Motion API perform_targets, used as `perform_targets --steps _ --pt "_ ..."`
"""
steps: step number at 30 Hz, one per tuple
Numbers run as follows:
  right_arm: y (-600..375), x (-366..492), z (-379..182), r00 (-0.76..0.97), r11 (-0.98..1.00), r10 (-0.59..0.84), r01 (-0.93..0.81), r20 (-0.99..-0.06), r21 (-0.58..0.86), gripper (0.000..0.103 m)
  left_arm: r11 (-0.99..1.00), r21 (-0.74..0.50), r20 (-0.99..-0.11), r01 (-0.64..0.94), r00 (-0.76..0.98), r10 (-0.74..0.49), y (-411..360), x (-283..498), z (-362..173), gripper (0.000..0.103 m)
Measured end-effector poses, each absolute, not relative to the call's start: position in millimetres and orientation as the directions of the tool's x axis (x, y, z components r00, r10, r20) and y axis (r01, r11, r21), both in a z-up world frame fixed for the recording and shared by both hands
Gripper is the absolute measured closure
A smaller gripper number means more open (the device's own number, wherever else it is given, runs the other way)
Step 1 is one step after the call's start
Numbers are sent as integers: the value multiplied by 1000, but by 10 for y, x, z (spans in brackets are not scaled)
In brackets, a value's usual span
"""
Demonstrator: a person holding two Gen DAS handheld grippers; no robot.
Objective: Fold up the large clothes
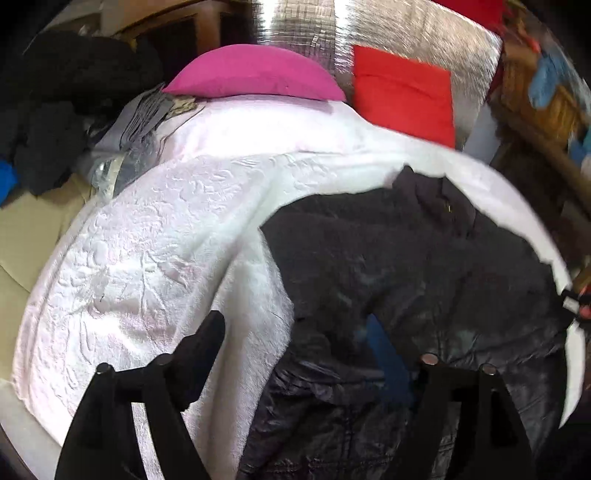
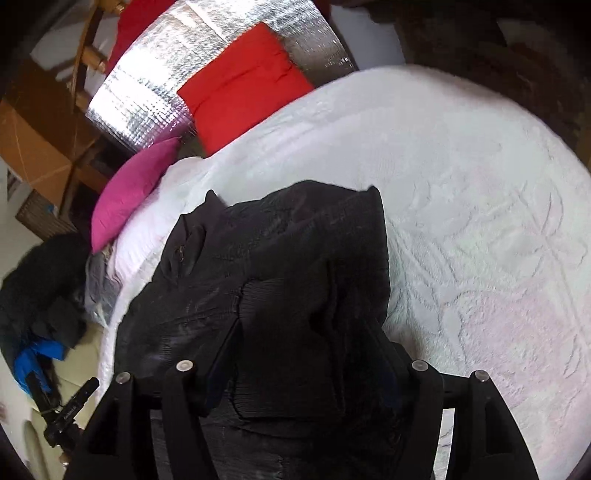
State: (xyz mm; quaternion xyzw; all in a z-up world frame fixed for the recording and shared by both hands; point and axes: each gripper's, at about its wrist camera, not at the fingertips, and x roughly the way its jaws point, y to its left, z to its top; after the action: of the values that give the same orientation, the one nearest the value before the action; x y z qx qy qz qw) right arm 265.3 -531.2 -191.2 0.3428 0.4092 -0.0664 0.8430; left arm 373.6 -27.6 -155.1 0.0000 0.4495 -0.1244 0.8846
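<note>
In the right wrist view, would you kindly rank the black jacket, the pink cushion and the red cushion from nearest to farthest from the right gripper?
1. Black jacket: directly ahead of the right gripper, on the white bedspread.
2. Pink cushion: farther, upper left.
3. Red cushion: farthest, against the silver panel.

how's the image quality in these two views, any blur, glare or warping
Left wrist view: motion smear at the right edge, the black jacket soft, glare on the silver foil panel. Right wrist view: steadier, though the jacket is a dark mass with little detail; the white bedspread looks washed out. Both bend the bed edge into a fisheye curve.
</note>
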Motion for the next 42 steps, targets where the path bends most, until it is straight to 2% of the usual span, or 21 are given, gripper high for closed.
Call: perform_targets --steps 6,11,13,15,19,21,24,27,31,33,37,38,39,42 --pt "-5393 2715 -2074 645 717 198 418 -738 558 33 947 -281 -853 153 412 -320 23 4040 -1894 22" --pt "-5394 2815 -2210 620 721 199 432 -759 542 32 908 -366 -833 203 364 -417 -100 4064 -1960 23" --pt "-5357 2822 -2212 622 738 193 418 -759 530 32 899 -370 -829 233 353 -433 -212 4036 -1969 30" --pt "-5289 2831 -2200 615 776 171 398 -770 490 36 892 -376 -836 251 322 -444 -336 4032 -2022 51" --pt "-5199 2827 -2194 603 828 107 386 -791 407 53 906 -337 -854 256 322 -409 -453 4027 -2110 59" --pt "-5176 2812 -2154 614 844 88 372 -784 386 66 904 -343 -851 254 325 -414 -466 4003 -2103 68" --pt "-5143 2794 -2079 628 860 51 368 -777 354 72 902 -345 -846 259 331 -418 -471 3967 -2065 77" --pt "-5119 2749 -1985 650 869 23 363 -760 337 75 897 -354 -836 263 341 -430 -440 3930 -2020 80" --pt "-5161 2759 -2030 637 863 37 369 -770 346 75 900 -355 -843 253 328 -425 -409 3942 -2056 78" --pt "-5163 2803 -2120 610 868 39 372 -791 330 73 911 -332 -860 244 320 -399 -406 3954 -2113 69" --pt "-5194 2775 -2097 614 855 62 374 -787 359 66 927 -273 -875 258 334 -351 -517 3984 -2126 62" --pt "-5223 2751 -2089 613 847 74 378 -787 374 56 928 -269 -874 259 339 -348 -539 3976 -2120 60" --pt "-5264 2713 -2078 612 830 104 381 -784 408 40 929 -264 -871 259 349 -345 -543 3949 -2100 60" --pt "-5298 2549 -1998 655 798 139 371 -742 476 37 937 -230 -859 262 397 -322 -524 3828 -2000 60"
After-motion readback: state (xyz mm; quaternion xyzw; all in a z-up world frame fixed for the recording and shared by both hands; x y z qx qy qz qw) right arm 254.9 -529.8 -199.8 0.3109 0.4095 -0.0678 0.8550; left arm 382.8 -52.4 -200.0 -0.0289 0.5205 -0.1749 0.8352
